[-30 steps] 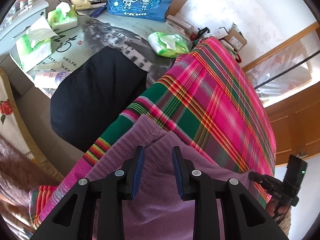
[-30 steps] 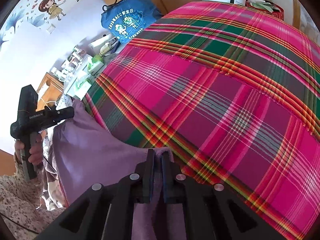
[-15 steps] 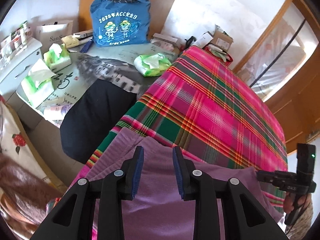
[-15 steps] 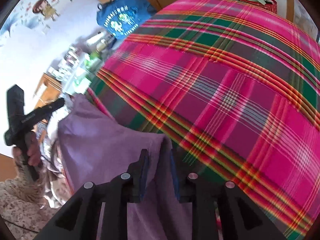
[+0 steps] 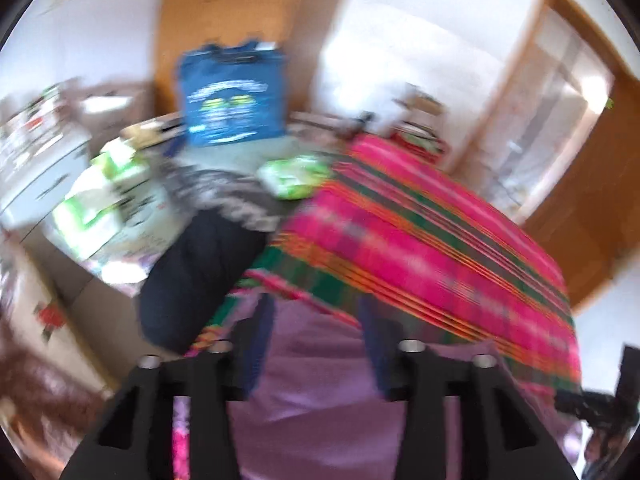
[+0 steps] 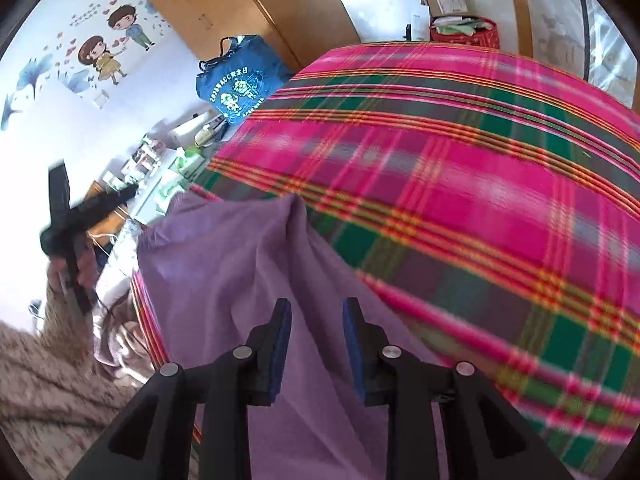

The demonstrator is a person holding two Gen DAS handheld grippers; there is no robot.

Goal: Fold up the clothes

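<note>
Right gripper first: its blue-padded jaws stand well apart, nothing pinched between them, poised over the purple garment. That garment is our landmark. It lies spread on the near edge of the pink-and-green plaid blanket, one raised fold running up its middle toward the blanket's far side.

Over to the left gripper, and the picture is badly smeared. Its jaws look spread wide too, with purple cloth showing in the gap, but whether either finger touches the fabric cannot be told.

Out from the garment now: at its left edge, in the right wrist view, a hand holds the other black gripper handle upright. Beyond the garment's far left corner sits a dark cushion-like shape, and past that a cluttered table with green tissue packs. Farther off, a blue printed bag leans on a wooden wardrobe.
</note>
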